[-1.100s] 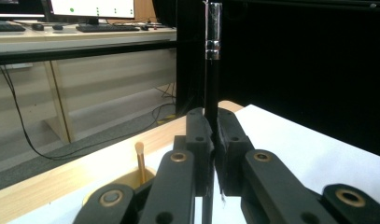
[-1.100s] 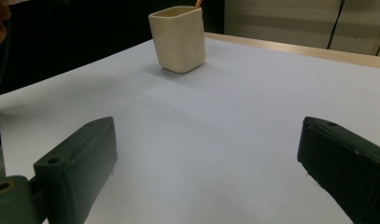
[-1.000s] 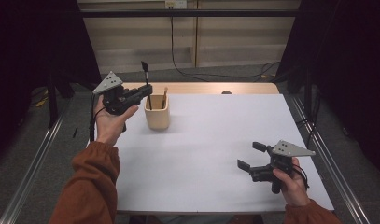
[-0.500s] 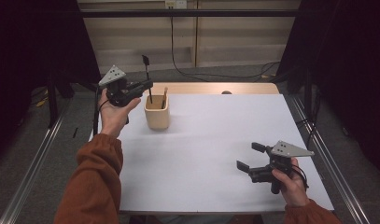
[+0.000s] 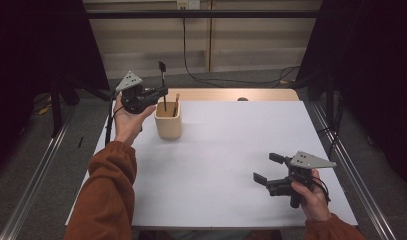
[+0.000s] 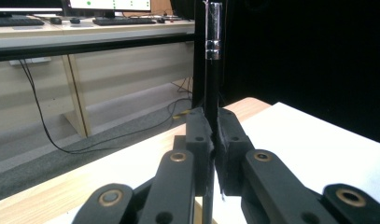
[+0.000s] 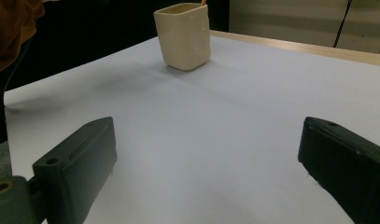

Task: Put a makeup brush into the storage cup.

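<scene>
Silver ferrule (image 6: 214,48) atop clamped brush (image 6: 211,88)

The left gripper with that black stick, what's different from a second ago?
The left gripper, shut on the black brush, has carried it rightward over the cream cup, its lower end now dipping inside beside the wooden stick. The cup and the open right gripper stayed put.

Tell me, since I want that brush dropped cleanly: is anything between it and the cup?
Nothing visible blocks it. The left tongs hold the black brush upright, its lower end already at the cup's open mouth. A wooden stick leans inside the cup, beside the brush, not under it.
</scene>
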A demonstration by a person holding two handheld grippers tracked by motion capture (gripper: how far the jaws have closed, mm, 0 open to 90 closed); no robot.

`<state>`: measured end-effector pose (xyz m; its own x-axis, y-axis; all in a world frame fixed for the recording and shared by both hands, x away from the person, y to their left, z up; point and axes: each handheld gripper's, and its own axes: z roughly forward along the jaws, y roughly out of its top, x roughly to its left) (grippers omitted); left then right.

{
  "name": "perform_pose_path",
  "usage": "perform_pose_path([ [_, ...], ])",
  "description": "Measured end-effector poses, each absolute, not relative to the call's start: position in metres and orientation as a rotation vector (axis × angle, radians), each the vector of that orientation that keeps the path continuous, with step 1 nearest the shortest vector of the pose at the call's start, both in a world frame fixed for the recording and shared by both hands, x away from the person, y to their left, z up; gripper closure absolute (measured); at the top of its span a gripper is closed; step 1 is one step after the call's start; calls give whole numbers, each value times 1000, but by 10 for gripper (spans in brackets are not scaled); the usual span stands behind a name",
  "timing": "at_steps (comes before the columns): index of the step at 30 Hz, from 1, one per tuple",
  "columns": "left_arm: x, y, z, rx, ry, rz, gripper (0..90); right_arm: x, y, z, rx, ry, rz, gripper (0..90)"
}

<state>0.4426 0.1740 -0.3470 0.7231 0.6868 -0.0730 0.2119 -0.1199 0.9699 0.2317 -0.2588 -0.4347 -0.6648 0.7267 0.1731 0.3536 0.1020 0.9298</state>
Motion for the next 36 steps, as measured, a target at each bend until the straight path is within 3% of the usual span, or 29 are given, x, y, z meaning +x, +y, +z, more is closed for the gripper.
perform_pose_path([
  [36, 447, 173, -384, 1702, 752, 458, 852, 230, -258, -435, 1046, 2067, 1581, 42],
])
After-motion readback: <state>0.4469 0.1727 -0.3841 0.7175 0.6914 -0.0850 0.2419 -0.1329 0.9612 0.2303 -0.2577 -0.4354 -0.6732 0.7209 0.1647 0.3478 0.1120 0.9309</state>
